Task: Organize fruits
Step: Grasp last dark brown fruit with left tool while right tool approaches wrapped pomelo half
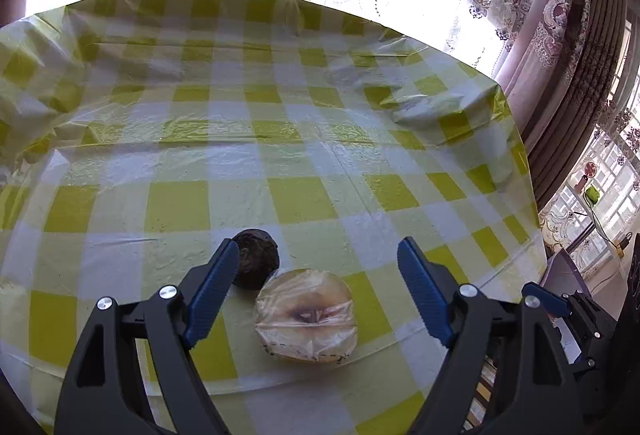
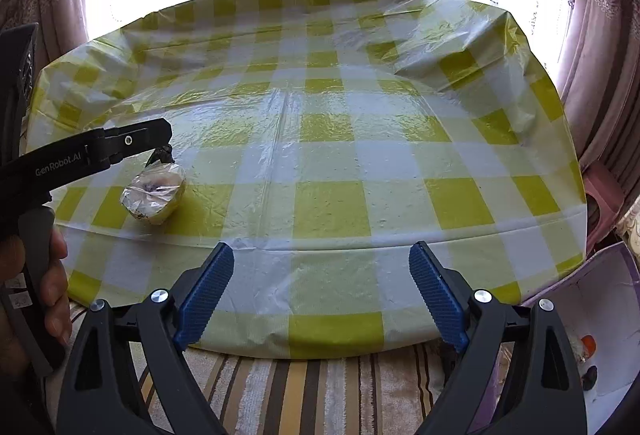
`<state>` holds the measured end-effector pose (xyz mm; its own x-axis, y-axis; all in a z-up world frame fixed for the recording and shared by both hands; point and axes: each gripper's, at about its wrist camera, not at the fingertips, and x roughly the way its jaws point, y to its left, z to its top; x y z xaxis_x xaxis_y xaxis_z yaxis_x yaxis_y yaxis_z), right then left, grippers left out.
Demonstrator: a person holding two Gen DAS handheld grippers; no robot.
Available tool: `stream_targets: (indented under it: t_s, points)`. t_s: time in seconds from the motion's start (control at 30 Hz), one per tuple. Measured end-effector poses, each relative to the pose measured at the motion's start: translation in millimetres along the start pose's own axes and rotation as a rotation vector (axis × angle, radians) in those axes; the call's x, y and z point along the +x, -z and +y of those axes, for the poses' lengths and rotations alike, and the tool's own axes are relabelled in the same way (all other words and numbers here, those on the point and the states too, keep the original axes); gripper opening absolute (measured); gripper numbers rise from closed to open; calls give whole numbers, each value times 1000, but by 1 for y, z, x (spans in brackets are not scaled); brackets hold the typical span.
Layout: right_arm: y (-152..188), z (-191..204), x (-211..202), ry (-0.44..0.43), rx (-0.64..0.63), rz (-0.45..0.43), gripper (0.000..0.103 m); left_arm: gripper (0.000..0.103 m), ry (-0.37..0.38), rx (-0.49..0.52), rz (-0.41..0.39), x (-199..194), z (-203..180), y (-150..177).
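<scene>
A cut fruit half wrapped in clear film (image 1: 306, 317) lies on the yellow-checked tablecloth (image 1: 280, 139) near its front edge. A dark round fruit (image 1: 256, 257) sits just behind it, to the left. My left gripper (image 1: 320, 275) is open above both, its left finger (image 1: 214, 285) beside the dark fruit. In the right wrist view the wrapped half (image 2: 154, 197) lies at the left under the left gripper's arm (image 2: 100, 149). My right gripper (image 2: 322, 291) is open and empty over the table's front edge.
A purple container (image 2: 580, 295) holding small items stands low at the right of the table. A striped cloth (image 2: 304, 391) lies below the front edge. Curtains and bright windows stand behind the table. The tablecloth bulges at the back corners.
</scene>
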<state>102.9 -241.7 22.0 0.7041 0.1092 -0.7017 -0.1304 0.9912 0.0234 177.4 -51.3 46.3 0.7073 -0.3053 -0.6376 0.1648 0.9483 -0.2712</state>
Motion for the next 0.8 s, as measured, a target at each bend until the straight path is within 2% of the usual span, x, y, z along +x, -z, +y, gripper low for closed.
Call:
stream_targets:
  t_s: [0.2,0.33,0.53,0.73,0.8]
  points:
    - [-6,20,3,-50,-35,-19,87,81,-4,-127,40,7,39,2]
    - [-9,32,6,-83,-60,-23,87,77,33,-205,81,18,55,5]
    - [-13,53,9,-121,-127,-31,87,67,82,-240,113,29,56,7]
    - [-15,66,14,-150,-171,-28,87,64,75,-236,113,31,55,5]
    - [-16,69,16,-155,-176,-25,87,52,79,-227,124,33,53,5]
